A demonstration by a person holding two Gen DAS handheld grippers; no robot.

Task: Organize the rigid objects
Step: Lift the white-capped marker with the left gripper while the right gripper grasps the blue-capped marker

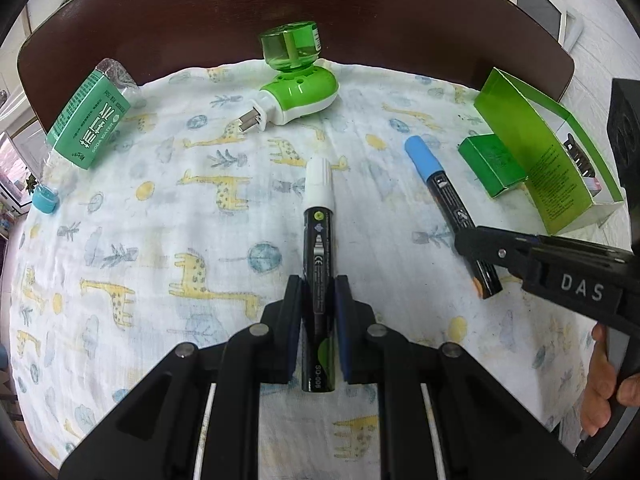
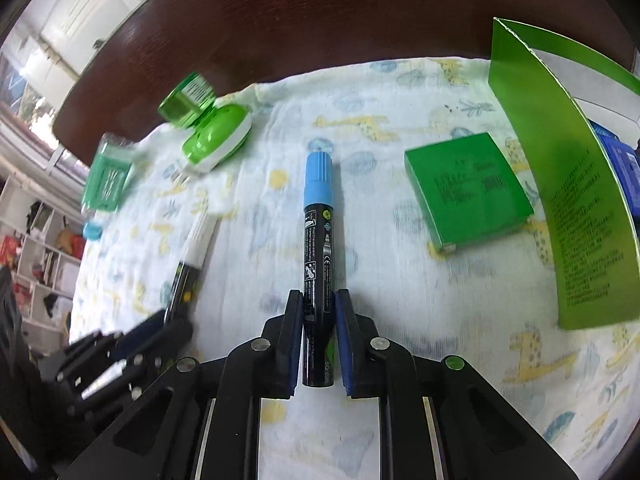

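**Two markers gripped on a giraffe-print cloth**

A giraffe-print cloth (image 1: 160, 240) is covering a dark wooden table (image 1: 280, 12), and both grippers are working over it. The left gripper (image 1: 319, 292) is clamping its fingers on the black barrel of the white-capped marker (image 1: 319, 216), which is sitting mid-cloth with its cap pointing toward the far edge. The right gripper (image 2: 319, 304) is closing its fingers on the barrel of the blue-capped marker (image 2: 318, 220), which is lying toward the cloth's right side, cap also pointing toward the far edge.

Further out, a small green box (image 2: 468, 188) is lying near the right edge, just beside an opened green package (image 2: 568, 184) that is standing upright. A green plug-in vaporizer (image 1: 296, 84) is resting at the far edge, prongs facing left. A soda water bottle (image 1: 88, 124) is lying at the far left corner, its blue cap (image 1: 45, 198) toward the left edge.
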